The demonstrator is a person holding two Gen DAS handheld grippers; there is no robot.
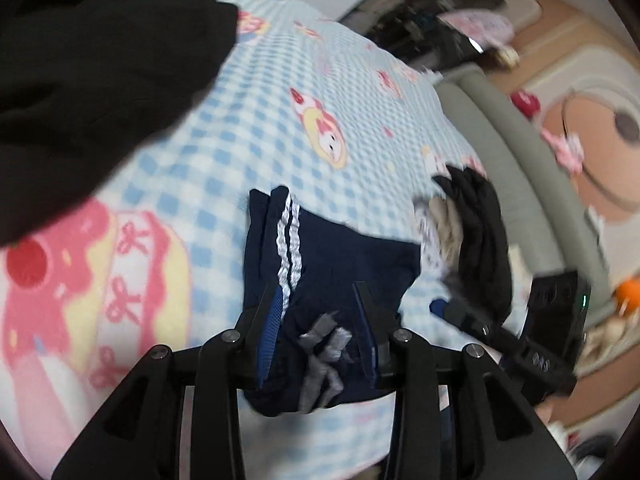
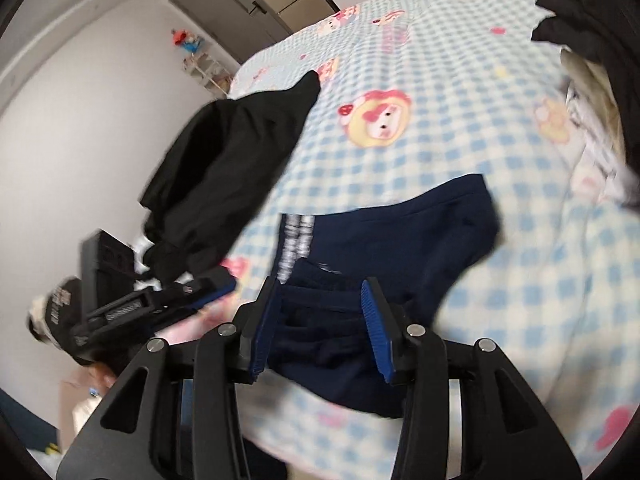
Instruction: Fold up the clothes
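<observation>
Two grippers: left gripper [image 1: 318, 300] and right gripper [image 2: 322, 292], jaws spread around the navy shorts [image 1: 340, 256]
Bedspread [image 1: 240, 120]: blue checks

No legible text, label, brand or number is showing in either view. Markings on the gripper [image 2: 132, 304] body are blurring beyond reading.

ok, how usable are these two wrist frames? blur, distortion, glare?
Left wrist: motion blur smears the pile of black and beige clothes; the navy shorts with white side stripes stay readable. Right wrist: blur is heavier, softening the blue-checked cartoon blanket and the loose black garment. Both: strong fisheye bending with dark corner vignetting, flat soft light, no real glare.
</observation>
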